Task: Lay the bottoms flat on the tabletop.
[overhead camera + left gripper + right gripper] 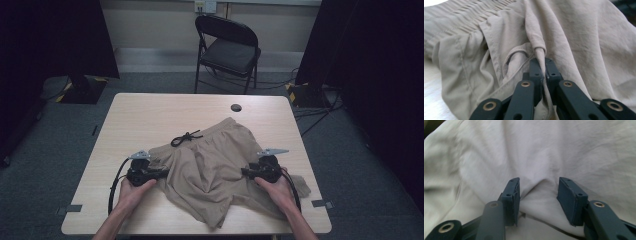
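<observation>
Shorts [210,170] of tan cloth lay crumpled mid-table, black drawstring [186,138] just beyond them. The left gripper [541,65] pinched a thin fold at their left edge; that sliver looked likely to slip under tension. The right gripper [537,193] straddled a ridge, jaws spread, and might close on 2 layers.

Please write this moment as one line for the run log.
left gripper: shut on shorts fold | right gripper: open, jaws astride a fabric ridge | shorts: crumpled on table, drawstring loose
</observation>
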A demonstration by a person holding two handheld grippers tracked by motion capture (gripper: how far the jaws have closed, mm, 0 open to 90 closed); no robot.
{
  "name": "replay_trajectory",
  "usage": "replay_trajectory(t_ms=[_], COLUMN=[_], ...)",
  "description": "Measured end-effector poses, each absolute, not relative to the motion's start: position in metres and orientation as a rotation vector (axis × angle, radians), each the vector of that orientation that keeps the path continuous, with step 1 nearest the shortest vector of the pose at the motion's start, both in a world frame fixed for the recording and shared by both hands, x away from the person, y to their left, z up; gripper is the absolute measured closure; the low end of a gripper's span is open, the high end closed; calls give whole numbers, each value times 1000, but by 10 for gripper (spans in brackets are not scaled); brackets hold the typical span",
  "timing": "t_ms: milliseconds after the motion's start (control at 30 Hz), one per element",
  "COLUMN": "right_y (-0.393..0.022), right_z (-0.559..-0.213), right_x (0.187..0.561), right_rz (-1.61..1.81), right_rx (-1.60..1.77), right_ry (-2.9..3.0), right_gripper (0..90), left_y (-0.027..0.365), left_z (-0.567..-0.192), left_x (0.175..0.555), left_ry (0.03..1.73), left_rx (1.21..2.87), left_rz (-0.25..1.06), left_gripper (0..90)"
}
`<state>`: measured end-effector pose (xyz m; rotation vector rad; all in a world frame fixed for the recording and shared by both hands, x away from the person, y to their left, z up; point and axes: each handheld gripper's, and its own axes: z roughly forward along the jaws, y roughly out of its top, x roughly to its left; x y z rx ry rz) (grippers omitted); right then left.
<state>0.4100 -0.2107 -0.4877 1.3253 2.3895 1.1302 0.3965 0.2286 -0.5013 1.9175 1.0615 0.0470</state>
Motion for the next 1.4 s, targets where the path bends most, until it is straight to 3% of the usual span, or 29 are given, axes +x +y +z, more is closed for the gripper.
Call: replay_trajectory(t_ms=[200, 367, 500, 633, 767, 933, 1300, 1400], right_y=[-210, -208, -203, -196, -194, -206, -215, -216], right_z=[-479, -456, -440, -449, -470, -488, -485, -481], right_x=[379, 395, 427, 457, 471, 464, 415, 411], right_rz=[1096, 1216, 1282, 1230, 1149, 1113, 1074, 1043], right_rx=[1280, 1235, 1227, 1263, 1333, 1381, 1314, 1303], right_ry=[2466, 2379, 2309, 2307, 2328, 2350, 2418, 2449], right_gripper=[544, 575, 607, 620, 615, 603, 601, 561], left_y=[231, 228, 227, 224, 217, 221, 239, 240], left_z=[-493, -473, -458, -469, -490, -503, -500, -499], left_x=[397, 403, 417, 433, 429, 415, 407, 407], left_ry=[1053, 1003, 999, 1107, 1101, 1080, 1095, 1085], left_rx=[1913, 1887, 1792, 1751, 1849, 1898, 1921, 1926], left_rz=[65, 81, 81, 67, 32, 22, 79, 69], left_gripper=[762, 656, 645, 679, 729, 720, 703, 686])
